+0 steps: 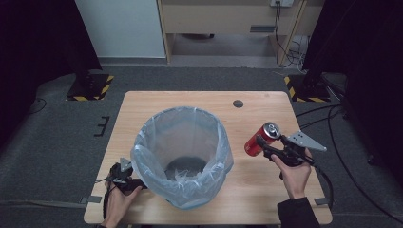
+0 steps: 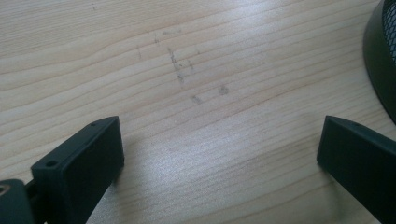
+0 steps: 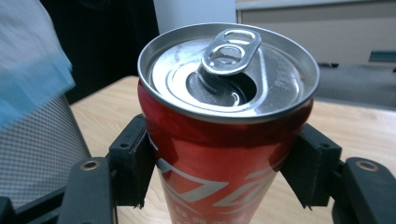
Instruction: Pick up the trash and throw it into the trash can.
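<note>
A red drink can (image 1: 264, 134) with an opened silver top is tilted and held off the wooden table (image 1: 157, 102) at the right. My right gripper (image 1: 258, 144) is shut on its body, and the right gripper view has the can (image 3: 219, 154) between both black pads (image 3: 133, 161). A mesh waste bin (image 1: 209, 187) lined with a pale blue bag stands at the table's middle, left of the can. My left gripper (image 1: 122, 175) rests low by the bin's near-left side. Its jaws (image 2: 219, 149) stand wide open over bare wood.
The bin's dark mesh wall (image 2: 380, 56) is close on the right of the left gripper's jaws. In the right gripper view the bin (image 3: 37, 135) and its blue bag (image 3: 28, 60) lie to the left. A small round dark grommet (image 1: 238, 103) sits near the table's far edge.
</note>
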`<state>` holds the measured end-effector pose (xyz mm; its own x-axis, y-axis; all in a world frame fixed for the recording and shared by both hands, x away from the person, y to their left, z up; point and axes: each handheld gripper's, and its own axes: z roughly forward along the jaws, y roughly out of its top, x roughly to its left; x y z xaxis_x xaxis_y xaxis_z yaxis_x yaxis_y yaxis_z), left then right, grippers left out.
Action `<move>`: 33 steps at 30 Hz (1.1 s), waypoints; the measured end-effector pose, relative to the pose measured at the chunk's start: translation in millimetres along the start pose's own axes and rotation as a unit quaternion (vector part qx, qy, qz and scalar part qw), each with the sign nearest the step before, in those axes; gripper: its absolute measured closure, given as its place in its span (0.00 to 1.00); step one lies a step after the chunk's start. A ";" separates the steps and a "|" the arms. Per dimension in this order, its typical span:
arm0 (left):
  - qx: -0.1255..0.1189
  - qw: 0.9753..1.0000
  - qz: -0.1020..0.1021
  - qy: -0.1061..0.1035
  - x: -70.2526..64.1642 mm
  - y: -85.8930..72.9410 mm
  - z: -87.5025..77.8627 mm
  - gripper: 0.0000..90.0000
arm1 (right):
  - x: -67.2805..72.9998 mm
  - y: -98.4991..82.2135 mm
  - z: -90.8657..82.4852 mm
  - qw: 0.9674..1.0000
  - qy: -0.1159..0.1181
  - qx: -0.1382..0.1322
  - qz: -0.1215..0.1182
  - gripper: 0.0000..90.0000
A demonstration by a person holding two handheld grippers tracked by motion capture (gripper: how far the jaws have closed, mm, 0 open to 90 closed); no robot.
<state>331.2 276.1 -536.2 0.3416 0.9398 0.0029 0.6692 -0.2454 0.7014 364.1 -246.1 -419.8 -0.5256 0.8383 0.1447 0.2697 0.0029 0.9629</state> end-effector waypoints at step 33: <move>0.000 1.000 0.000 0.000 0.0 0.0 0.0 0.00 | 53.5 67.8 -59.7 0.985 0.087 -0.143 -0.038 0.37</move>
<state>331.2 276.1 -536.2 0.3418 0.9398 0.0029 0.6693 -0.2456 0.7012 306.1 -233.6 -333.2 -0.6731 0.7349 0.0831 -0.0003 -0.1126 0.9936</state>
